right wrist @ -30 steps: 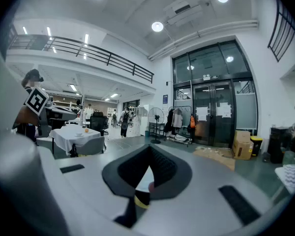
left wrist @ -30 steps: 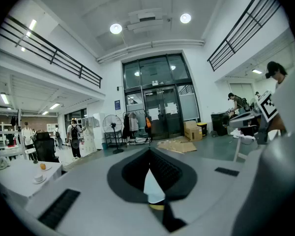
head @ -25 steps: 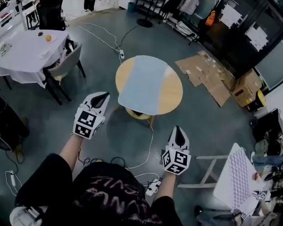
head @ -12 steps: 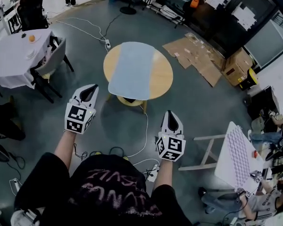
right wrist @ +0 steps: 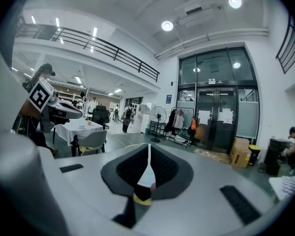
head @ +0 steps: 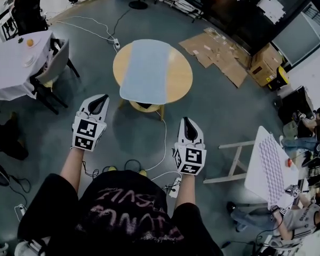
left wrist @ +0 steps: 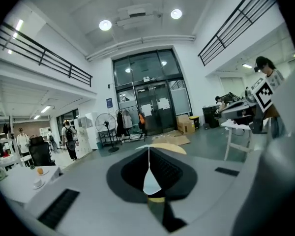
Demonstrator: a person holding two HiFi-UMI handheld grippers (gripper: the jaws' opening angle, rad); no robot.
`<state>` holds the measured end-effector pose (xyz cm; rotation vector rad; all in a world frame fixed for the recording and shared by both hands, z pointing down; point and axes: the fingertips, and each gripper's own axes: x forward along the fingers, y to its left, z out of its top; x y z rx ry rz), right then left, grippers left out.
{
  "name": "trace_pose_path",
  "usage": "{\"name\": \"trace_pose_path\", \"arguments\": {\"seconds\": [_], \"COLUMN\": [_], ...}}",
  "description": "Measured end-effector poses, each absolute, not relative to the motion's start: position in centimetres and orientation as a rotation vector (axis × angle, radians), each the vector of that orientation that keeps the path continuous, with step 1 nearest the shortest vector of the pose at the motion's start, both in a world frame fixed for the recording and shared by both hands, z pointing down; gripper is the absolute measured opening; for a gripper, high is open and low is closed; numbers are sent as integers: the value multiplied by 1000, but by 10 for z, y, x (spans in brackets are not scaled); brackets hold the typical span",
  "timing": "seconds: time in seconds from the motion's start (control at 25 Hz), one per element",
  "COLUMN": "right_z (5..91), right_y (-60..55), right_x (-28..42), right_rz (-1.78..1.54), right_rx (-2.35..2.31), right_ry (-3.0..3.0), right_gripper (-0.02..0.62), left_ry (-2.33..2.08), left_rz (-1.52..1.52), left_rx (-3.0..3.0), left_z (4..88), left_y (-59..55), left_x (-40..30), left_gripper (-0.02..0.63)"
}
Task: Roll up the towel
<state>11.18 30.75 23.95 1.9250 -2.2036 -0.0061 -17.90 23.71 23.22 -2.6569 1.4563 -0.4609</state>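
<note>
I can read no words. The pink lettering (head: 125, 215) on my black shirt (head: 53, 207) is upside-down and smeared; the sheets (right wrist: 227, 116) on the glass doors (right wrist: 216, 134) are too small to make out.

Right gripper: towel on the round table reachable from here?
Probably not yet. The towel lies flat on the round table, well ahead of the right gripper, with bare floor between. Nothing blocks the way; the person likely has to step closer. Its jaws have just been opening slightly, nothing between them.
</note>
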Motion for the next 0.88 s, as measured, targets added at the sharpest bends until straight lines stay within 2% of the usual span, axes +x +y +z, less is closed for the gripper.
{"name": "trace_pose_path", "arguments": {"seconds": [0.12,0.24,0.44,0.6,0.88], "right_z": [241,245,256,264,273], "right_y": [310,311,307,304,294], "right_x": [109,103,88,78,54], "right_rz": [-19,-56,-98,-136,-157], "right_rx": [1894,1828,1686,1609,1556], "right_ry": [-2199,-2190,-2168,-2126,-2071], "right_gripper": [42,77,145,172,181], "left_ry": [1431,1359,1254,1196,1083], "left_rz": [-491,-588,-686,-768,-814], "left_rx": [-2654,-2656,-2679,-2664,-2668], "left_z": [233,243,261,275,284], "left_y": [240,245,248,246,237], "left_x": [-180,-177,-172,-174,-182], "left_gripper": [14,89,134,147,147]}}
